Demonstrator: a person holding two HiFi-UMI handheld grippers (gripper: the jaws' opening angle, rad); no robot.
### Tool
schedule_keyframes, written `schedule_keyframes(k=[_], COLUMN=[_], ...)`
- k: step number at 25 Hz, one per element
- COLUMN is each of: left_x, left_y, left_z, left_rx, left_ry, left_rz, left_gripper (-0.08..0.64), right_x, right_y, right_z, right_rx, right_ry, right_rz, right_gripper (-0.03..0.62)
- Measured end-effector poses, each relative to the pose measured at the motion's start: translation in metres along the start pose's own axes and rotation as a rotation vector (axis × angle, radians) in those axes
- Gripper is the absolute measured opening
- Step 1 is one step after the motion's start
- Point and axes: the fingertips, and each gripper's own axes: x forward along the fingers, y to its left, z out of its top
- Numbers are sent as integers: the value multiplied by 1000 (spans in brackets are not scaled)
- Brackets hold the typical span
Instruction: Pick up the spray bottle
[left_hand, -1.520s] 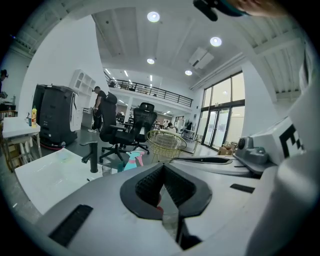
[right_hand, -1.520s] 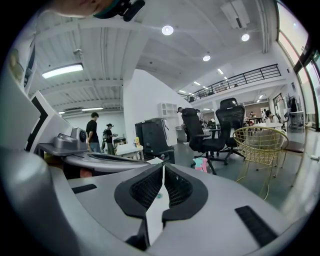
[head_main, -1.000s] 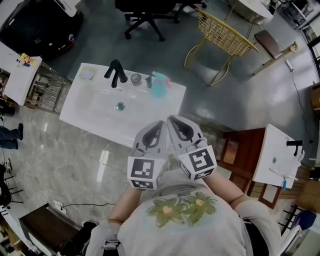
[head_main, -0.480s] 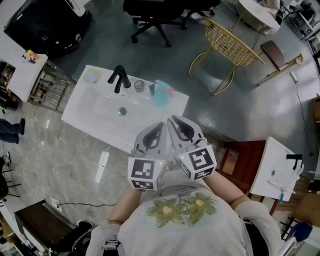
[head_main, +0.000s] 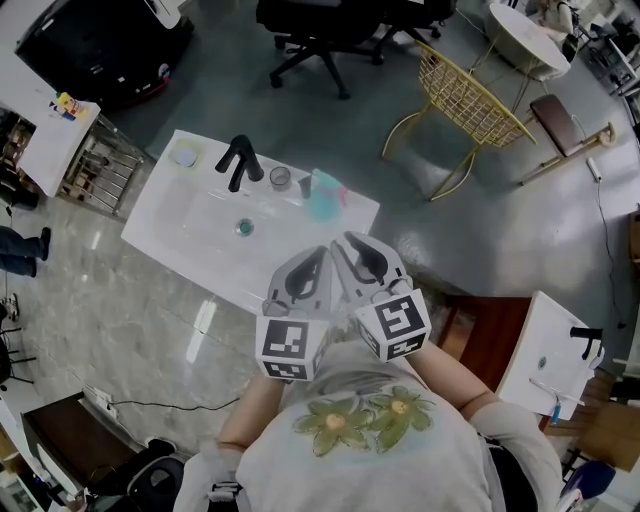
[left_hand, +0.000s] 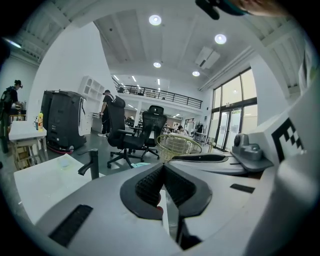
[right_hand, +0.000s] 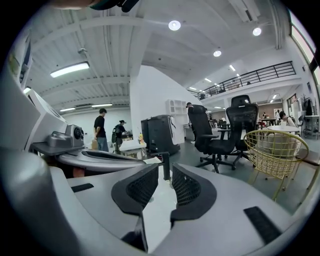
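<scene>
The spray bottle (head_main: 322, 195), pale teal with a pink trigger, stands on the right end of the white sink counter (head_main: 170, 215), far below and ahead of me. Both grippers are held close to my chest, side by side, well short of the bottle. The left gripper (head_main: 303, 272) has its jaws closed tip to tip with nothing between them. The right gripper (head_main: 362, 258) shows a narrow gap between its pads and holds nothing. In the left gripper view the black faucet (left_hand: 92, 163) shows beyond the left gripper (left_hand: 162, 169). The faucet (right_hand: 165, 169) also shows through the right gripper (right_hand: 165, 176).
On the counter stand a black faucet (head_main: 238, 160), a small glass cup (head_main: 280, 177) and a round dish (head_main: 184, 155). A gold wire chair (head_main: 468, 100) and a black office chair (head_main: 335, 25) stand beyond. A wooden cabinet (head_main: 490, 335) sits at my right.
Both grippers stay in place before my chest. The head view has drifted a little, so the sink and chairs sit slightly shifted in the frame.
</scene>
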Motion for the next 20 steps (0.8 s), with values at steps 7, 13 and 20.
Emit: schedule_keyframes(k=[7,13,20], left_x=[11,20,30], left_y=[2,8,15], left_z=[-8,-7,-4], left_rx=[-20,-31,-26], left_ry=[3,4,9], left_rz=[26,42,61], left_gripper=[9,9,9], right_x=[6,17,29], right_y=[-13,-21,-32], right_z=[-5,-3,-7], right_rx=[-12,-6,0], right_ry=[18,26,41], right_rz=[14,27,36], right_gripper=[66,71,91])
